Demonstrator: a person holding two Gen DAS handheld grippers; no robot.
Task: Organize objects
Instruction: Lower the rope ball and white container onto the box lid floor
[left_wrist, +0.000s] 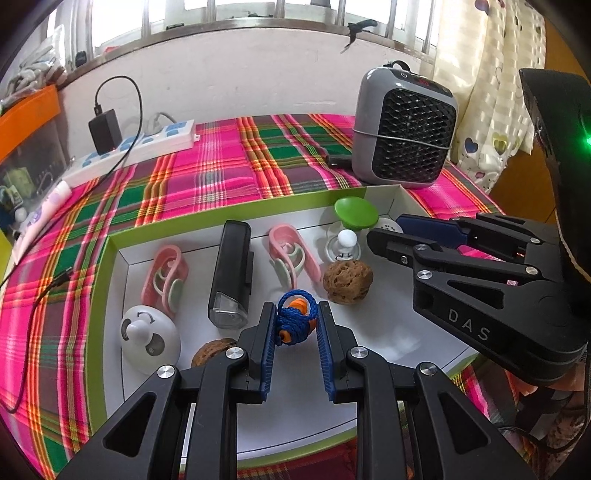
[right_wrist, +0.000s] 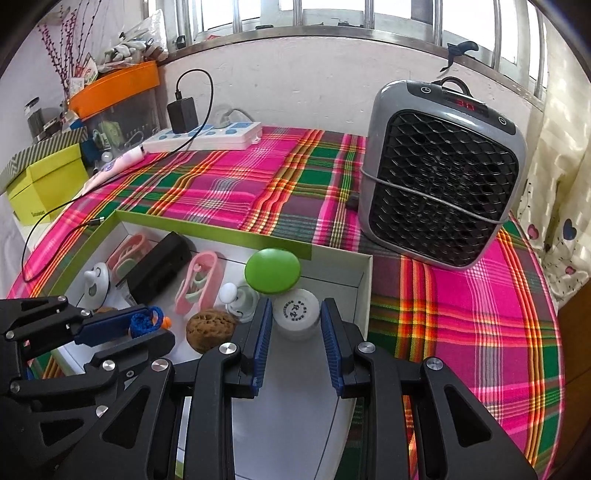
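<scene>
Two grippers work over one white box (left_wrist: 110, 332) on the counter. The left gripper (left_wrist: 295, 325) is nearest its load: its fingers are clamped narrow on a blue cord bundle (left_wrist: 293, 323) with an orange core, held just above the box floor between the black light (left_wrist: 231, 273) and a walnut (left_wrist: 348, 276). The right gripper (right_wrist: 295, 317) points at the box's far right corner; its fingers straddle a white cap (right_wrist: 297, 314), and contact cannot be told. Beyond the cap stands a green knob (right_wrist: 272, 270).
</scene>
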